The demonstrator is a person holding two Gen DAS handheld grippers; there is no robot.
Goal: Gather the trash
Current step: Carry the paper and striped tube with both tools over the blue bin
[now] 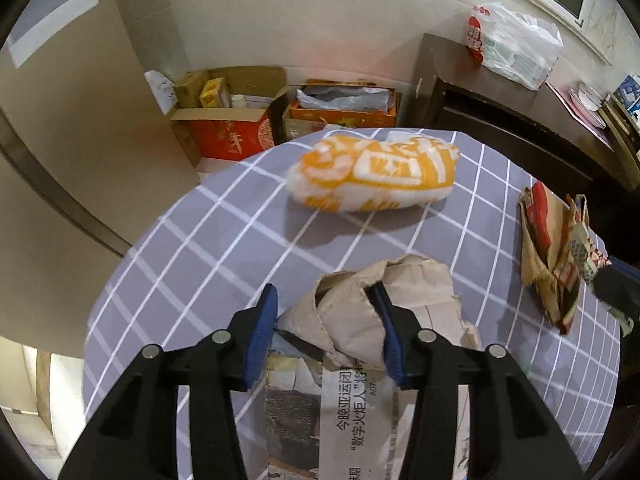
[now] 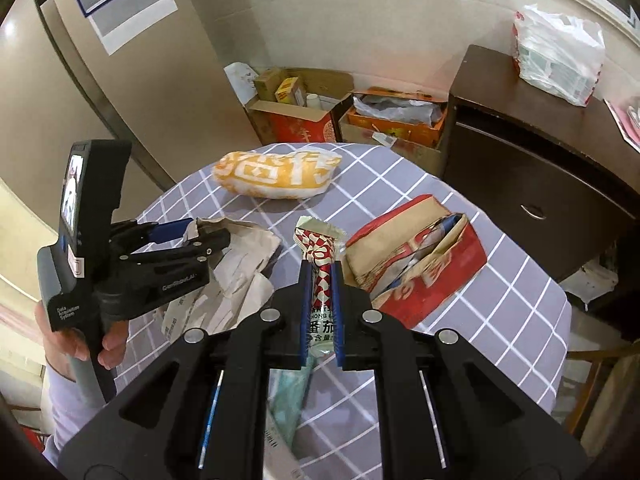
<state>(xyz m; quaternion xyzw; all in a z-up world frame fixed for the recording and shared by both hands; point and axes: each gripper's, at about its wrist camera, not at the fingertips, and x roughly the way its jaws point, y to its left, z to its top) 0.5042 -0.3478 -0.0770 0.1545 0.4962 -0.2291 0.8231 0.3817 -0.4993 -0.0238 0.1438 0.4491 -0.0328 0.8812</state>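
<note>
Left claw (image 1: 324,300) straddles the crumpled brown paper wad (image 1: 384,304), one blue pad dug in; right claw (image 2: 321,276) pinches a red-and-white checked snack wrapper (image 2: 320,256). On the table (image 2: 500,292), an open red-and-tan paper bag (image 2: 416,264) holds packets.

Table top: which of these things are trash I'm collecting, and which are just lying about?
Job:
crumpled brown paper, between the left gripper fingers
red-and-white snack wrapper, clamped in the right gripper
orange-and-white bag
red-and-brown paper bag, torn open
newspaper

Lying about:
cardboard boxes on the floor
white plastic bag on the dark cabinet
</note>
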